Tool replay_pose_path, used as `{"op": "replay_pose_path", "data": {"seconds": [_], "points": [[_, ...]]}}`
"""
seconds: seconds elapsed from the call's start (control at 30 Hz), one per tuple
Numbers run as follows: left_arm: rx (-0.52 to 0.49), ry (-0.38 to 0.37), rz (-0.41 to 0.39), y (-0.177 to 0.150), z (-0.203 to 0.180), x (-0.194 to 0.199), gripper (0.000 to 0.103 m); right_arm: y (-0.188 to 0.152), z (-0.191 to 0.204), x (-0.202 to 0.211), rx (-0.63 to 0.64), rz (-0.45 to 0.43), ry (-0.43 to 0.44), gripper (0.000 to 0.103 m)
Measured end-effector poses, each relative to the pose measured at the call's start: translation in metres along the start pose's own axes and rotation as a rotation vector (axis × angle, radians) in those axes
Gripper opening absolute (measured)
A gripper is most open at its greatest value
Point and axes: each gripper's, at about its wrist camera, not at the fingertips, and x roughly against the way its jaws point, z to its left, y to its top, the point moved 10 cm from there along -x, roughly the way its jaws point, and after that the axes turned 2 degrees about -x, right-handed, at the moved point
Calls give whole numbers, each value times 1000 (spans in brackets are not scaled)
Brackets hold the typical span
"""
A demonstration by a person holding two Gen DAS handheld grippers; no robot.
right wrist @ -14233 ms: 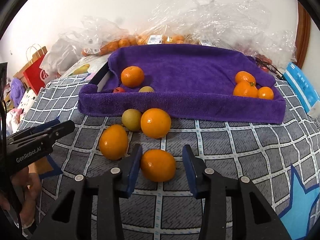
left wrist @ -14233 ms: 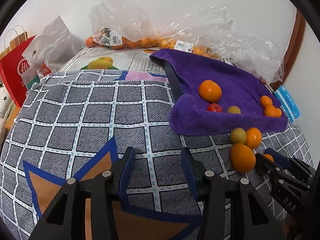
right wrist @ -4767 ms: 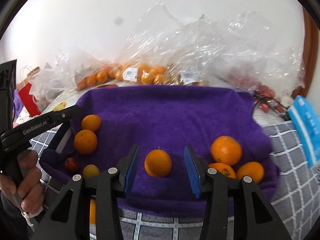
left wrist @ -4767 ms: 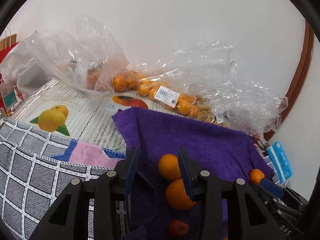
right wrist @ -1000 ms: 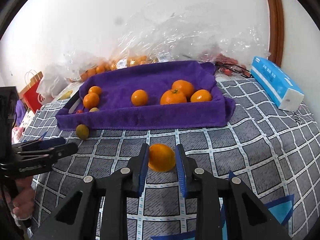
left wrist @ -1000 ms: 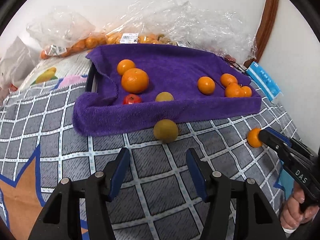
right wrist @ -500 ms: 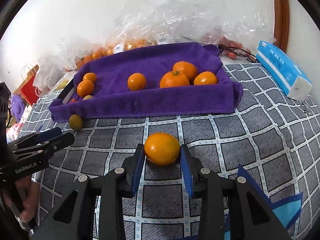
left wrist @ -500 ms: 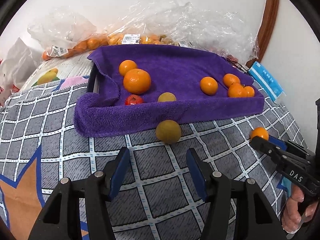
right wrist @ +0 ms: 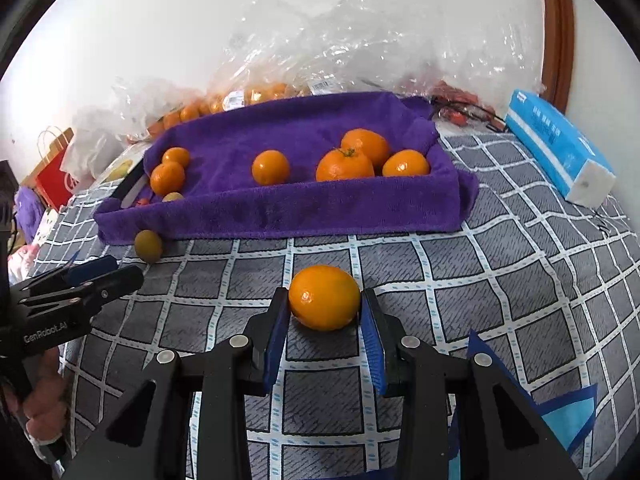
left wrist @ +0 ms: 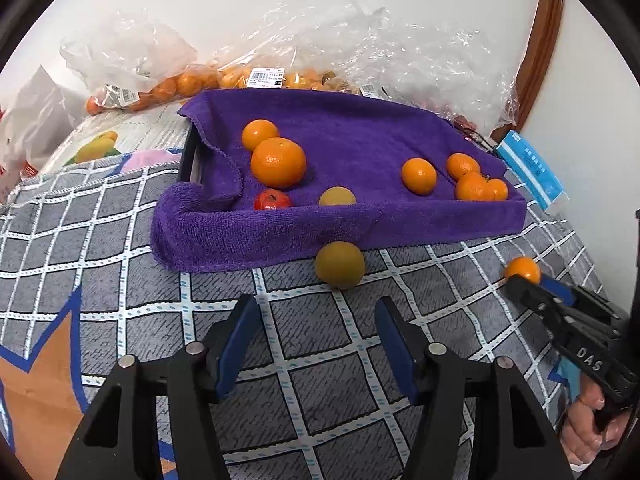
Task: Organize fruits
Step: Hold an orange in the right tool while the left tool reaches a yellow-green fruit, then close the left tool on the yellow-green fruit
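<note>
Between our right gripper's (right wrist: 325, 312) pads sits an orange (right wrist: 324, 297), clamped and resting on the checked cloth (right wrist: 500, 280). We should lift it clear of the purple tray's (right wrist: 280, 216) rim before releasing. Our left gripper (left wrist: 316, 344) hangs half open, empty, near a greenish fruit (left wrist: 339, 265).

I count seven oranges (right wrist: 270, 167): six on the purple towel (right wrist: 304, 208), one between my right hand-held gripper (right wrist: 325, 320) pads. Two yellow-green fruits (left wrist: 339, 265) and one small red fruit (left wrist: 272, 200).
</note>
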Motion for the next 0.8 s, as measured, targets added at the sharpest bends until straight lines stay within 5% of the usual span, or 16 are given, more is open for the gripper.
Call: {"op": "replay_pose_path", "data": {"seconds": [0.53,0.67,0.8], "points": [[-10,26,-2,18,-13,-20,46,1,-1,0,1,1,1,35],[41,-36,-12,20,-8,-20,27,1,1,0,4,0,4,35],[96,-146,-41,22,-7,-16,27,1,4,0,18,-3,13,35]]}}
